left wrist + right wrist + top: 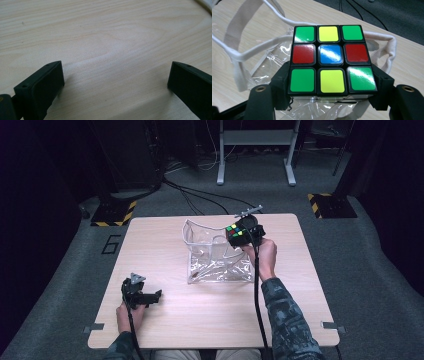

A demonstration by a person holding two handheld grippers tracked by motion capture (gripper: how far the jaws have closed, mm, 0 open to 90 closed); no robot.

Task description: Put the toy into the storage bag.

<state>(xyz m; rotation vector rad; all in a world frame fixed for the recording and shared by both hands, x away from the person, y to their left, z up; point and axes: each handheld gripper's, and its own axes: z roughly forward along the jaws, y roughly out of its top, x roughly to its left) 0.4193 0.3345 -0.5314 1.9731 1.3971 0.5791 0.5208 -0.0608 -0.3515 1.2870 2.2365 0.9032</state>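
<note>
My right gripper [329,82] clamps a multicoloured puzzle cube [329,58] above the clear plastic bag [215,262]. My left gripper [116,80] rests wide open on the pale wooden table [165,235].

Light wood table [210,305] with rounded corners, standing on grey carpet floor [370,245]. Clear plastic bag [216,262] with white trim sits on it mid-table, open top up. Left gripper [145,296] rests near front-left edge.
</note>
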